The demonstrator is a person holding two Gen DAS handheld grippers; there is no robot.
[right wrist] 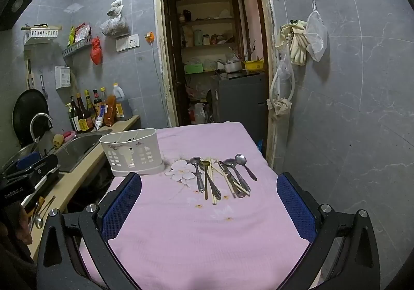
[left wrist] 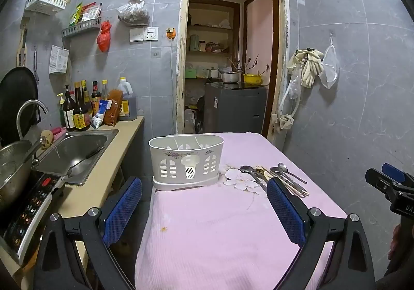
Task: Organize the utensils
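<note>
Grey-tiled kitchen walls and an open doorway frame our work surface, a table under a pink cloth (left wrist: 220,225), with a sink counter (left wrist: 111,160) on its left.

Left wrist view: our left gripper (left wrist: 204,209) stands wide open and holds nothing, its blue pads (left wrist: 121,209) well apart. It hovers level above the near end of the table and points at the white caddy (left wrist: 186,160), which stands upright at the cloth's left edge. From here the caddy's compartments look empty. The utensils (left wrist: 274,176) lie just right of the caddy, partly hidden behind the right pad. Our right gripper (left wrist: 388,181) shows at the frame's right edge.

Right wrist view: our right gripper (right wrist: 209,204) is likewise spread wide and empty, level and held back from the work. It faces the utensils (right wrist: 220,176), a loose row of spoons, chopsticks and other metal pieces lying flat on the cloth (right wrist: 207,238), near the caddy (right wrist: 132,152) but apart from it.

We judge the task unstarted: no piece is gripped. The next move calls for lowering one gripper over a single handle, closing, then carrying it to a compartment.
</note>
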